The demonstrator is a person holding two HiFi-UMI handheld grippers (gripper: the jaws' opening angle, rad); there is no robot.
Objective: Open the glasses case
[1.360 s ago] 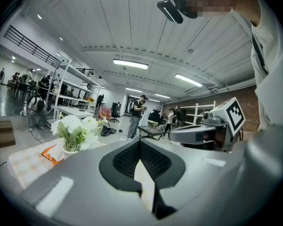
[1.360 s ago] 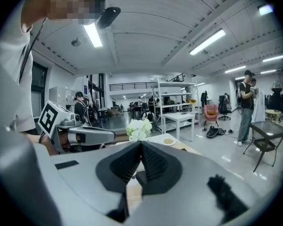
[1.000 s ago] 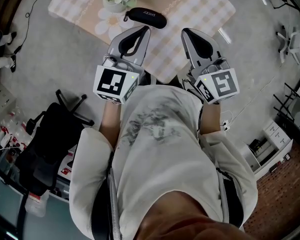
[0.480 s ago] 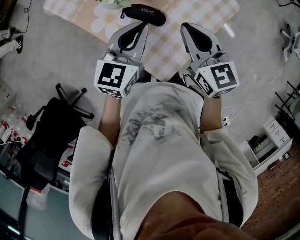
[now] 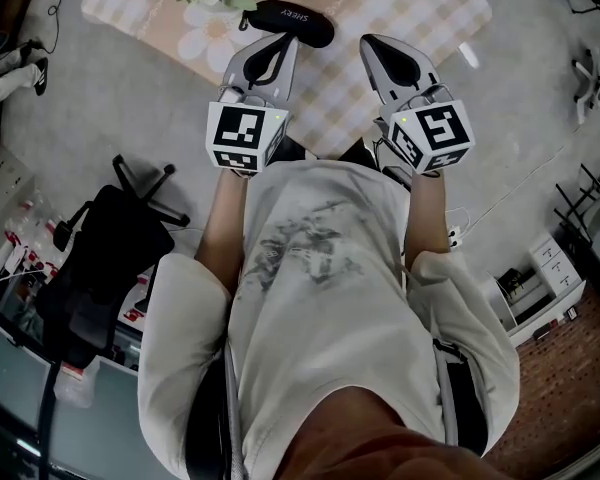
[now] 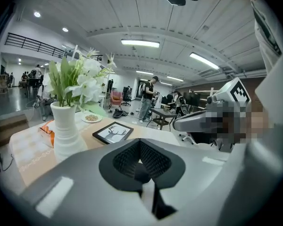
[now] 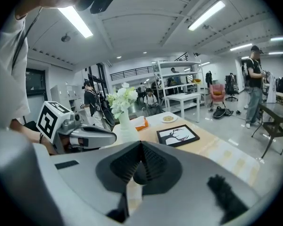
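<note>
One black glasses case [image 5: 292, 23] lies shut on the checked bench [image 5: 410, 18], just beside a white flower vase [image 6: 67, 128]. L tongs [image 5: 283, 43] near its front edge, R tongs [image 5: 372, 42] further right, apart from it; both pairs closed, nothing betw. jaws.

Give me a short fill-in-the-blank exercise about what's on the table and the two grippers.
The glasses case on the table is ____ in colour.
The white vase holds ____.
The left gripper and the right gripper both have their jaws ____, gripping nothing.
Missing words: black; flowers; shut.
</note>
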